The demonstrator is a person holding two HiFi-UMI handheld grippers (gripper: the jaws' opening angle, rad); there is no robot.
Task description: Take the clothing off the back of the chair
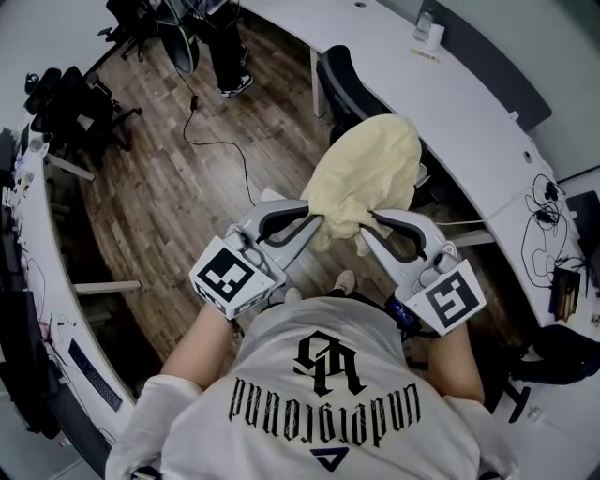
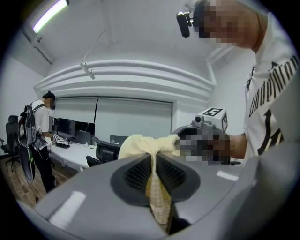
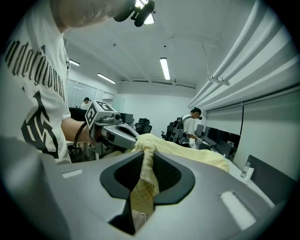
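Observation:
A pale yellow garment (image 1: 367,171) hangs bunched in the air between my two grippers, above the wooden floor. My left gripper (image 1: 314,217) is shut on one end of it, and in the left gripper view the cloth (image 2: 155,187) is pinched between the dark pads. My right gripper (image 1: 367,225) is shut on the other end, where a fold of the cloth (image 3: 144,180) runs down between its pads. The black office chair (image 1: 345,82) stands behind the garment at the desk, apart from the cloth.
A long curved white desk (image 1: 459,103) runs along the right, with a bottle and a cup (image 1: 427,28) on it. Another desk curves down the left. A person (image 1: 225,47) stands at the far end, beside more black chairs (image 1: 75,103). A cable (image 1: 216,141) lies on the floor.

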